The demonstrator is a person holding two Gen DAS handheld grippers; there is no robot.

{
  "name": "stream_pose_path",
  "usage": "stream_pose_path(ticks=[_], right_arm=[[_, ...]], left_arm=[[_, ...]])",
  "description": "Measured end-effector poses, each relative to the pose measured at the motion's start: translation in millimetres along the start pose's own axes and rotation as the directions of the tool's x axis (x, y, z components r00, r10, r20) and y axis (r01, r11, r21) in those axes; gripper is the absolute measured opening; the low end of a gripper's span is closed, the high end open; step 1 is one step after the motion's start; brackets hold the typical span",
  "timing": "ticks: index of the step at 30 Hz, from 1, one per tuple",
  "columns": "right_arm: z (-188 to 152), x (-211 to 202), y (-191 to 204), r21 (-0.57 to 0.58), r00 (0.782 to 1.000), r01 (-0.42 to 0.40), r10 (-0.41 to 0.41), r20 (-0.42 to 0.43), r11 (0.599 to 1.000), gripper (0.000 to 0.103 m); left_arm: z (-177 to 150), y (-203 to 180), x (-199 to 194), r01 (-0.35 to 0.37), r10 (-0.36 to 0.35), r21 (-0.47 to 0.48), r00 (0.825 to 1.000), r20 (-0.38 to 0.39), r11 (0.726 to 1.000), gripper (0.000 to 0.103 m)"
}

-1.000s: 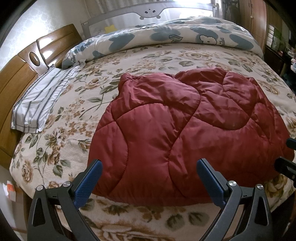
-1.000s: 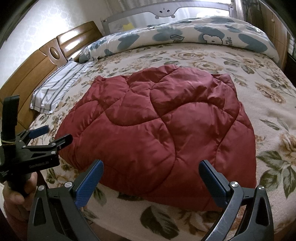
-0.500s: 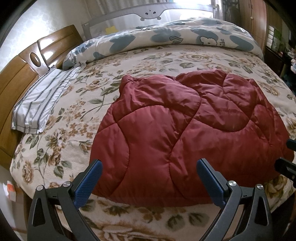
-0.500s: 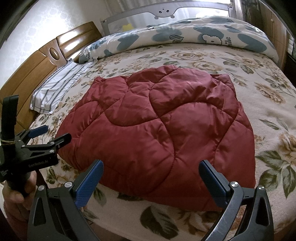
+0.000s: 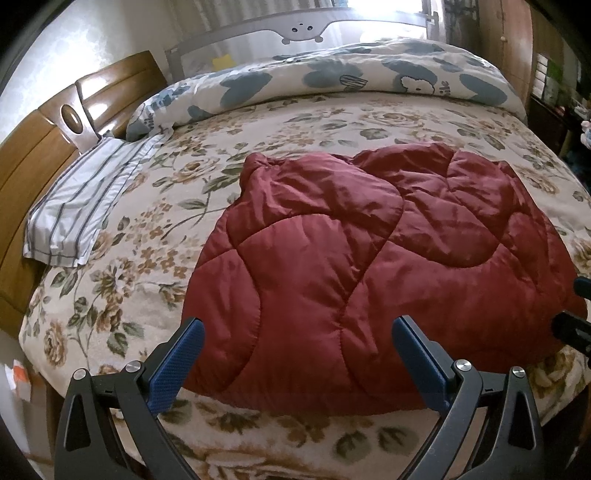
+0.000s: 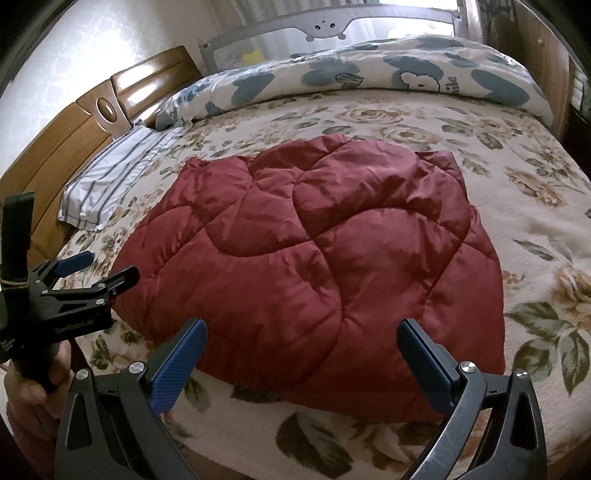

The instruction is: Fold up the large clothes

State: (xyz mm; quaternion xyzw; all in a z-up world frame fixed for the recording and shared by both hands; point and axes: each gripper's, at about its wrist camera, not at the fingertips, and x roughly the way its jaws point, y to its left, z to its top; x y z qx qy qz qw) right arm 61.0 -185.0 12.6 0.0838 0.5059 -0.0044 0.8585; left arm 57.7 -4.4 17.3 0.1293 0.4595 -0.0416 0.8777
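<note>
White "GenRobot.AI" on the left gripper (image 6: 98, 275) body; blue "ille" on the duvet (image 6: 406, 70).

Daylight is entering from the blown-out bright window (image 5: 384, 22) behind the bed, glaring off the glossy wooden headboard (image 6: 122, 96); fisheye edges are bending and darkening.

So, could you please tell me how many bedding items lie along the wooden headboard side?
2: a striped white pillowcase flat beside the headboard, and a rolled blue-patterned cream duvet along the far edge. Others may be hidden.
</note>
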Motion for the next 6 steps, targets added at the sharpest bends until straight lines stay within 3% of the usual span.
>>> stream_pose_path(ticks=[6], right_arm=[[-0.3, 4.3, -6.5, 0.014, 1.000, 0.022, -0.022, -0.002, 1.000, 0.103]], left_arm=[[4.2, 12.4, 9.3, 0.029, -0.029, -0.043, 1.000, -0.012, 0.999, 0.101]])
